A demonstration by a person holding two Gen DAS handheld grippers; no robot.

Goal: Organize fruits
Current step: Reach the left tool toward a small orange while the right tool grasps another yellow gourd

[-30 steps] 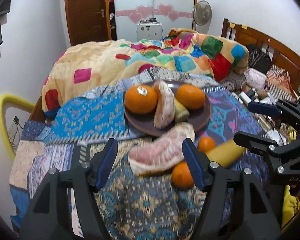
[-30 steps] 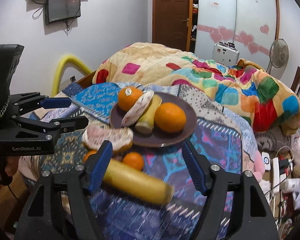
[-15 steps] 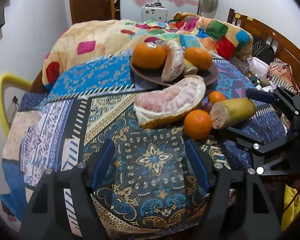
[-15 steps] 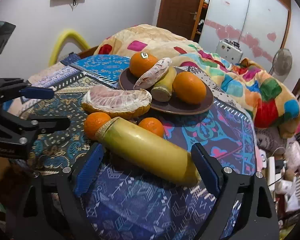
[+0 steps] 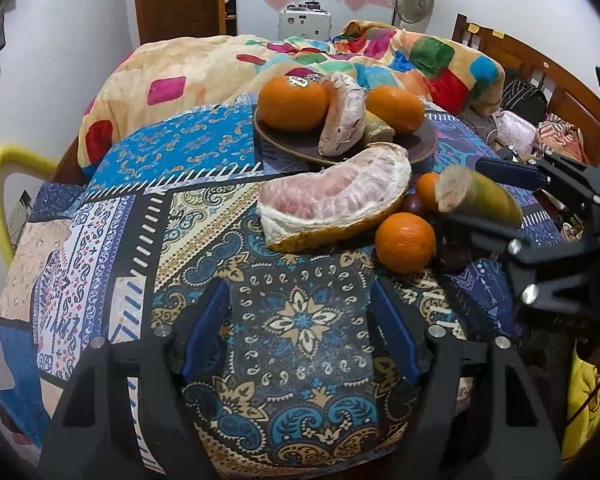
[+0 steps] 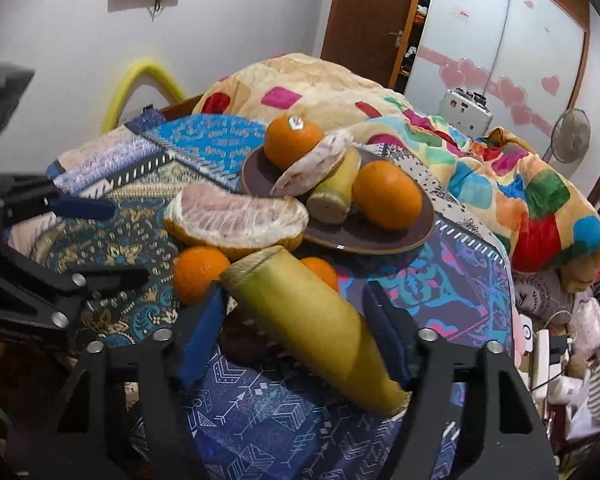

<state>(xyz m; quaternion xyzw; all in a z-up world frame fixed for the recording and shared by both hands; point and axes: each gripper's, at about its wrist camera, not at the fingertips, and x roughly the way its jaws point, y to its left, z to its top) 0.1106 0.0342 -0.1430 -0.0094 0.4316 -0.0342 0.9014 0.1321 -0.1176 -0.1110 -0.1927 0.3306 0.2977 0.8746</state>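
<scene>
A brown plate [image 5: 300, 146] [image 6: 380, 236] holds two oranges, a pomelo wedge and a short yellow-green stalk piece. In front of it on the patterned cloth lie a big pomelo piece [image 5: 336, 204] [image 6: 236, 220], two small oranges [image 5: 405, 242] [image 6: 200, 274] and a long yellow-green stalk [image 5: 480, 198] [image 6: 312, 324]. My right gripper [image 6: 294, 328] is open with its fingers on either side of the long stalk. My left gripper [image 5: 300, 328] is open and empty over the cloth, short of the pomelo piece.
A dark round fruit [image 5: 414, 205] sits between the small oranges. A bed with a colourful quilt [image 5: 260, 60] lies behind the table. A yellow chair back [image 5: 4, 184] stands at the left. Clutter [image 6: 556, 360] lies right of the table.
Both grippers have moved down and closer to the table. The right gripper's fingers now flank the long stalk, with the gap narrower than before. The left gripper stays open.
</scene>
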